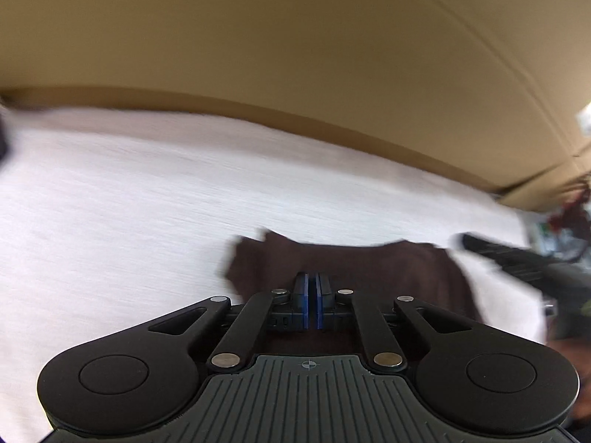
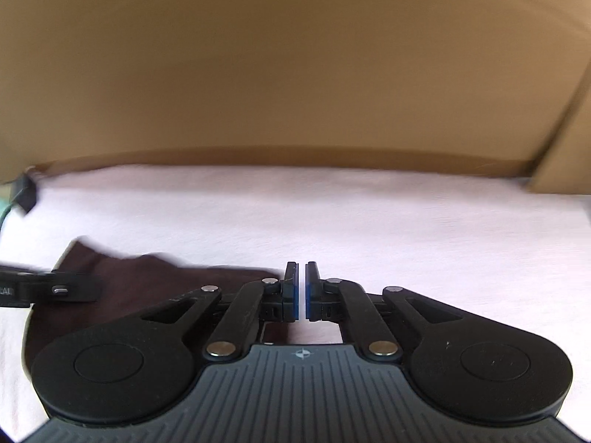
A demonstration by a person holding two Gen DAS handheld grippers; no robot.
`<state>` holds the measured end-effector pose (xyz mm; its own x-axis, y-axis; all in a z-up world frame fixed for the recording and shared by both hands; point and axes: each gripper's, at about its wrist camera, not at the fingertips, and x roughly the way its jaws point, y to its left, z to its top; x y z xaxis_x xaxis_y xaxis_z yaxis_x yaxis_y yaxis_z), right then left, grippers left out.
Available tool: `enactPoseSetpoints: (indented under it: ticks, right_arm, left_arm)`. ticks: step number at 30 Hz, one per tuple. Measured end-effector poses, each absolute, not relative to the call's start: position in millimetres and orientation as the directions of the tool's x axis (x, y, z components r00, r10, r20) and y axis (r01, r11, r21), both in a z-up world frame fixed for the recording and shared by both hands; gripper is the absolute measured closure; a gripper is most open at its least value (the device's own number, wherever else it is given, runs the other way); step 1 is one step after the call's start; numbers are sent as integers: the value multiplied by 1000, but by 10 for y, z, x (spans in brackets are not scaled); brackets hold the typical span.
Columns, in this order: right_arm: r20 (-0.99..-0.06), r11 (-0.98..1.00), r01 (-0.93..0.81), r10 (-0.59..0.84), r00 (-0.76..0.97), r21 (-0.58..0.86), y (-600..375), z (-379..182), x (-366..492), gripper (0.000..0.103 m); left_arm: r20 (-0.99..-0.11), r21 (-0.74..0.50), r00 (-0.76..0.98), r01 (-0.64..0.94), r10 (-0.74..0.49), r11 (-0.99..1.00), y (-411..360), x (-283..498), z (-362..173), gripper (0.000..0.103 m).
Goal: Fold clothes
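A dark brown garment [image 1: 369,265] lies on the white cloth-covered table [image 1: 147,203]. My left gripper [image 1: 311,284] is low over the garment's middle, its blue pads pressed together with no cloth showing between them. In the right wrist view the garment [image 2: 140,288] lies at the left, and its right edge ends beside my right gripper [image 2: 301,273]. That gripper is shut to a thin slit over the white table [image 2: 406,229], and nothing shows in it. Each gripper shows in the other's view: the right gripper [image 1: 517,258] and the left gripper [image 2: 48,289].
A brown cardboard wall [image 1: 295,55] stands along the table's far edge, with a cardboard panel [image 2: 561,140] at the far right. A small dark object [image 2: 24,192] sits at the far left edge. Cluttered items [image 1: 569,217] lie beyond the table's right end.
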<state>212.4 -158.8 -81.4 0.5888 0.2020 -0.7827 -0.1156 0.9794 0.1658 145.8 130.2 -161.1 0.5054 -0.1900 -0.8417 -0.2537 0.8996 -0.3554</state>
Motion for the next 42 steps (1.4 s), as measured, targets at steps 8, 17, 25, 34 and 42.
enactPoseSetpoints:
  ticks: [8,17,25,34,42]
  right_arm:
    - [-733,934,-254,355,580,251,-1337,-557,1845,97]
    - [-773,956,-145,292,563,256,-1603,-811,1929,92]
    - [-757,954,-170,301,580,249,-1845,-641,1656,92]
    - [-810,966,-250,199,552,66,-1374,-871,1644,59]
    - [-776,973,-144,232,586,183,-1844,-780,1564,85]
  left_arm:
    - [-776,-306,618,-200,-123,931,1012,1657,-1178,17]
    - [-827,-304,541,-195,-157,932,1023,1762,-1540,18]
    - [-757,-426,615,-207,-222,881,1114,1687,-1149,14]
    - [-819,-321,546,-189,-173,928,973,1799,-1781,20]
    - [-822,-336,552,-266,-143,903,1111,1799,-1728,36]
